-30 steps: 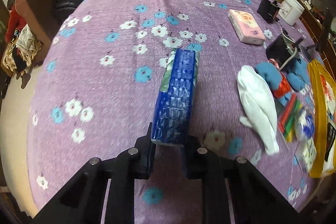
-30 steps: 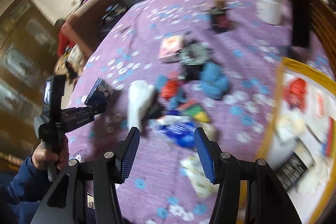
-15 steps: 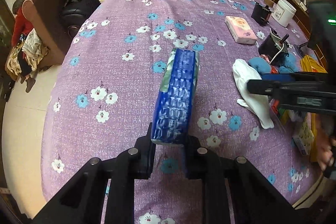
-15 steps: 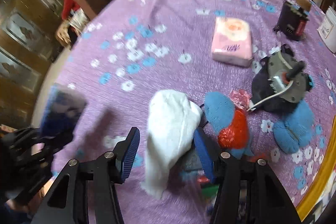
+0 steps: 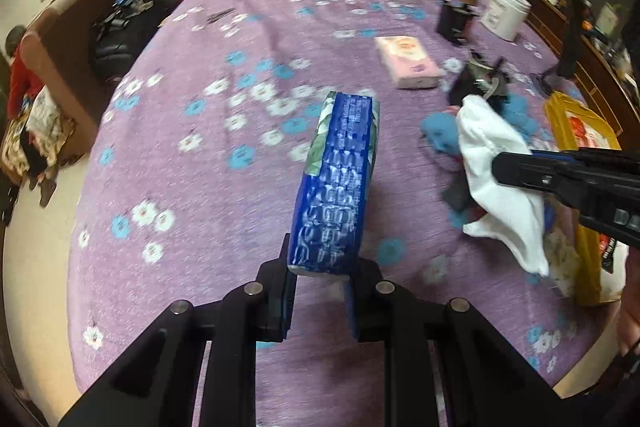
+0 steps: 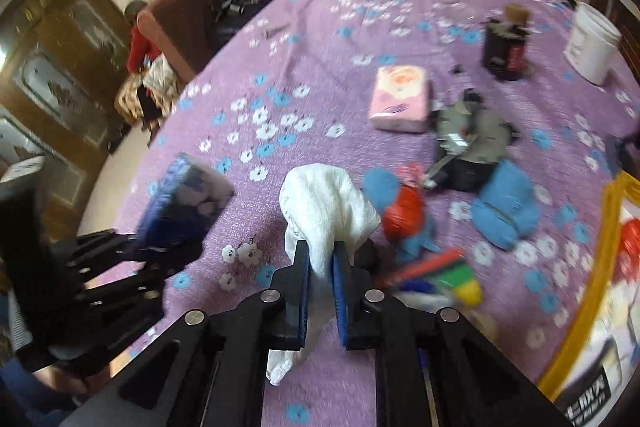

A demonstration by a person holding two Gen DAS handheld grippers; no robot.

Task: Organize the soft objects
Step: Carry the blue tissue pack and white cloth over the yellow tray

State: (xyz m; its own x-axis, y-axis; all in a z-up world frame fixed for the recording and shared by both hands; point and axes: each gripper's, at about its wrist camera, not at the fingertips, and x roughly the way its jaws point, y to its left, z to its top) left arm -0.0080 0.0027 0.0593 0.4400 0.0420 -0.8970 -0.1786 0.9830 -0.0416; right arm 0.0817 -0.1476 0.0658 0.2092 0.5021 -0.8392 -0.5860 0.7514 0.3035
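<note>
Left to right across the purple flowered bench:

Left tongs closed on a blue tissue pack, gripped at its near short end. Pack's long axis runs straight out along the fingers, away from the camera; it looks raised clear of the cloth. Seen from the right wrist view, the same pack sits at far left, well apart from the clutter.

Centre: right tongs clamped on a white towel. Cloth bunches up above the pads and a loose tail hangs below them. From the left wrist view the towel drapes from the right tongs, which reach in from the right edge.

Right of centre, still lying on the bench: pink tissue pack, flat, long axis pointing away; blue plush pieces beside a red lump; a grey-black device between pink pack and plush. Yellow-rimmed tray at far right edge.

Judgement: both hands loaded, so the coming move is placing, not picking. No clear drop spot marked; open cloth lies left and ahead of the blue pack, nearer the left hand. Remaining soft things lie right of the towel, nearer the right hand
</note>
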